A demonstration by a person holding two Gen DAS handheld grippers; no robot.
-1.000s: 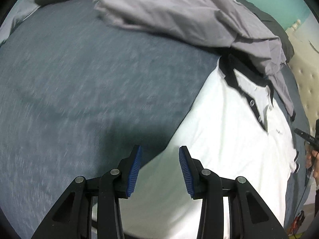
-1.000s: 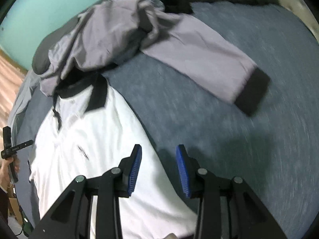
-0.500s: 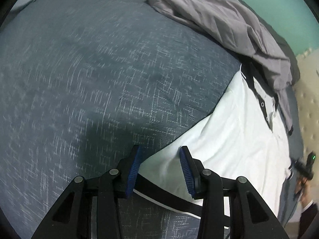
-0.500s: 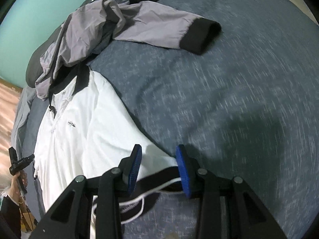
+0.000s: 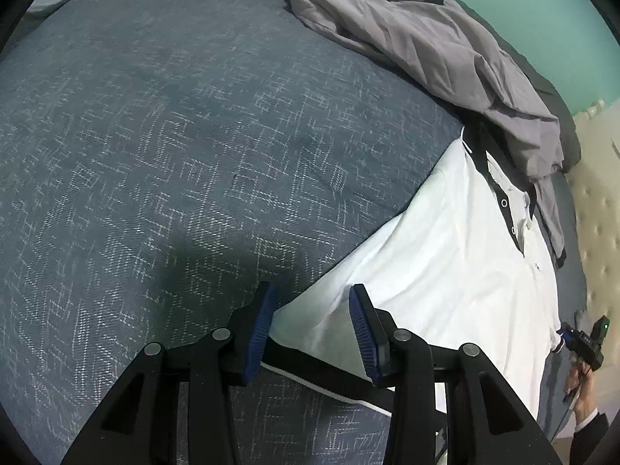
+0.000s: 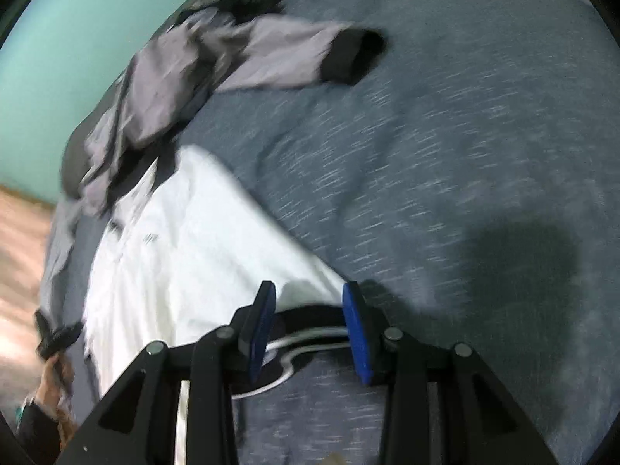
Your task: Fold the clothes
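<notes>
Left wrist view: left gripper (image 5: 312,329) wide open, astride the black-trimmed edge of a white polo shirt (image 5: 457,263), gripping nothing. Spread flat, front up, unfolded on blue-grey bedding (image 5: 174,155). Right wrist view, blurred: right gripper (image 6: 308,325) likewise open over dark trim. Grey jacket (image 5: 426,46) crumpled, overlapping the collar; likely in the way, unfolded too.
</notes>
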